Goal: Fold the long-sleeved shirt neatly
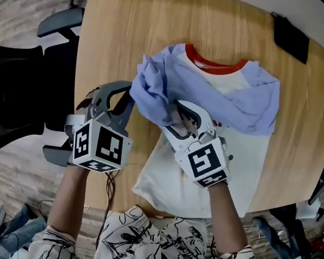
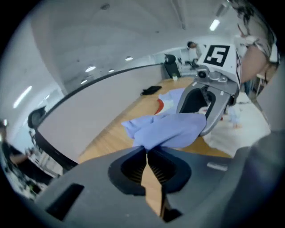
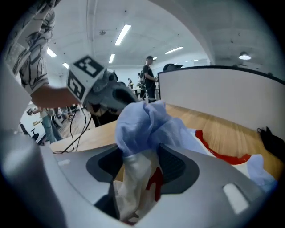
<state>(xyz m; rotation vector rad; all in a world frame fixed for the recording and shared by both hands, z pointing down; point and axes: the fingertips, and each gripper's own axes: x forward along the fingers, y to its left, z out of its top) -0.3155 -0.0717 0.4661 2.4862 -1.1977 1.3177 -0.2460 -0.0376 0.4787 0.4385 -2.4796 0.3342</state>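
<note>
The bunched shirt (image 1: 239, 158) hides the right gripper (image 1: 178, 120) tips in head view.

The shirt (image 1: 245, 165) is cream with lilac-blue sleeves (image 1: 157, 88) and a red collar (image 1: 213, 65), on a light wood-grain table (image 1: 131, 21).

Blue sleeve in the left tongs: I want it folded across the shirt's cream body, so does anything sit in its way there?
Yes: the right tongs sit on the cream body beside the blue sleeve, bunched cloth between their jaws. Nothing else lies there.
</note>
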